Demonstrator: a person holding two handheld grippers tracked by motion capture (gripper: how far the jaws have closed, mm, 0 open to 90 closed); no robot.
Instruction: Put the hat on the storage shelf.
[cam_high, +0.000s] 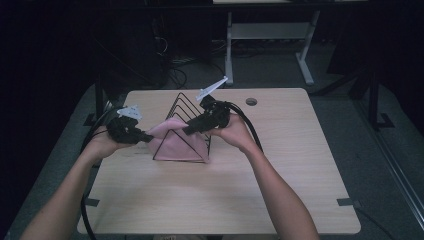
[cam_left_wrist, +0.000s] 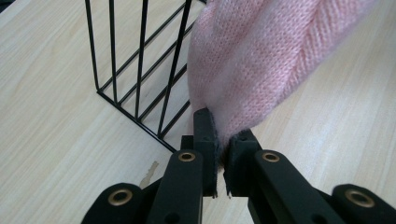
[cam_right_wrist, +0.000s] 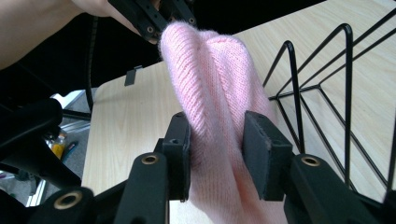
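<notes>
Dark room behind, with desk legs (cam_high: 305, 60) and cables on the floor; a light wooden table (cam_high: 280, 190) took up the middle of the high view. On it stood a black wire rack (cam_high: 175, 107) of triangular dividers. A pink knitted cloth (cam_high: 175, 140) lay draped over the rack's front part, hanging down toward the tabletop and stretching out to both sides.

The left gripper (cam_left_wrist: 219, 135) was clamped tight on one end of the cloth, jaws nearly together with knit bunched between them, just beside the rack's lower corner. The right gripper (cam_right_wrist: 215, 140) sat over the other part of the cloth near the rack's top; its jaws stood partly apart with a thick fold of knit between them. The pads looked to be just touching the fold on either side, but whether they pressed on it could not be told.

Step in hand, as judged: laying the cloth onto the rack, with the right side at the point of letting go while the left kept the cloth taut.

The next move likely called for the right jaws to clear the fold without dragging it, then for the left end to be settled or released. Risk: knit snagging on a pad or a wire, pulling the cloth off.
</notes>
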